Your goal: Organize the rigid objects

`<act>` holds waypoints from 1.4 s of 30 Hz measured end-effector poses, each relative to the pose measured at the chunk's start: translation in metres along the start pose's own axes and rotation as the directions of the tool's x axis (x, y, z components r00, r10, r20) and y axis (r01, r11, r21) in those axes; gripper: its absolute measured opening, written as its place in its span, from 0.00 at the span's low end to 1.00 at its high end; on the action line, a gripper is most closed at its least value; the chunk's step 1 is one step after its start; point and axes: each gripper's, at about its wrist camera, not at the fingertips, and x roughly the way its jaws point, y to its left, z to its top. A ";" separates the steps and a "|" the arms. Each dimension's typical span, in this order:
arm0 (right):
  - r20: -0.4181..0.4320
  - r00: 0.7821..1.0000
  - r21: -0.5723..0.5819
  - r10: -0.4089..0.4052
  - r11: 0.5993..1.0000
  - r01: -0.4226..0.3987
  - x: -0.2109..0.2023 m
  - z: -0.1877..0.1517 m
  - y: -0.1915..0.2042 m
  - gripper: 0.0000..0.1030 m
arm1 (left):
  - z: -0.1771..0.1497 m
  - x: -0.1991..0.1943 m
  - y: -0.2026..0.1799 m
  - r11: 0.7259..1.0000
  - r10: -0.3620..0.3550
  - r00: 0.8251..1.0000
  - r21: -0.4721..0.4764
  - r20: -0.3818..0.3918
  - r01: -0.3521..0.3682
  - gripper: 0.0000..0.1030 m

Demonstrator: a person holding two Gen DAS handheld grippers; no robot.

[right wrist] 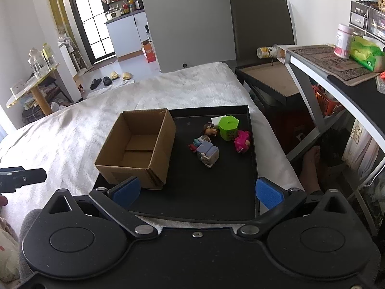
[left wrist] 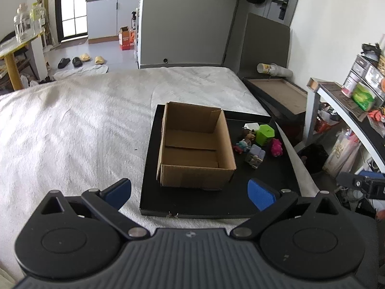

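An open, empty cardboard box stands on the left part of a black tray on the bed. Right of it lie small toys: a green hexagonal pot, a pink figure, a grey-purple block figure, a brown figure and a small colourful figure. My left gripper is open and empty before the tray's near edge. My right gripper is open and empty over the tray's near edge.
The tray lies on a white bed cover. Right of the bed stand a low black-framed board and a desk with a green pack. The right gripper's tip shows in the left wrist view.
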 end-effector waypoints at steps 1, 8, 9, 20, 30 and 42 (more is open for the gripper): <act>-0.005 1.000 0.000 0.000 1.000 0.000 0.003 0.000 -0.001 1.00 | 0.001 0.004 0.001 1.000 0.001 1.000 -0.010 -0.003 -0.001 0.99; -0.011 1.000 0.001 0.016 1.000 -0.016 0.020 0.005 -0.006 1.00 | 0.005 0.035 0.011 0.998 0.026 1.000 -0.050 -0.005 -0.026 0.99; -0.011 1.000 0.004 0.019 1.000 -0.019 0.023 0.005 -0.008 1.00 | 0.005 0.041 0.013 0.998 0.033 0.999 -0.055 -0.006 -0.033 0.99; -0.071 0.997 0.060 0.025 0.998 -0.021 0.064 0.004 -0.027 1.00 | 0.010 0.084 0.037 0.989 0.041 0.999 -0.142 -0.016 -0.043 0.97; -0.113 0.994 0.082 0.014 0.997 -0.005 0.099 0.008 -0.034 1.00 | 0.009 0.128 0.055 0.975 0.000 0.999 -0.220 -0.045 -0.010 0.75; -0.156 0.988 0.078 -0.006 0.997 0.018 0.139 0.023 -0.036 0.96 | 0.013 0.167 0.064 0.967 -0.042 0.995 -0.253 -0.086 0.019 0.50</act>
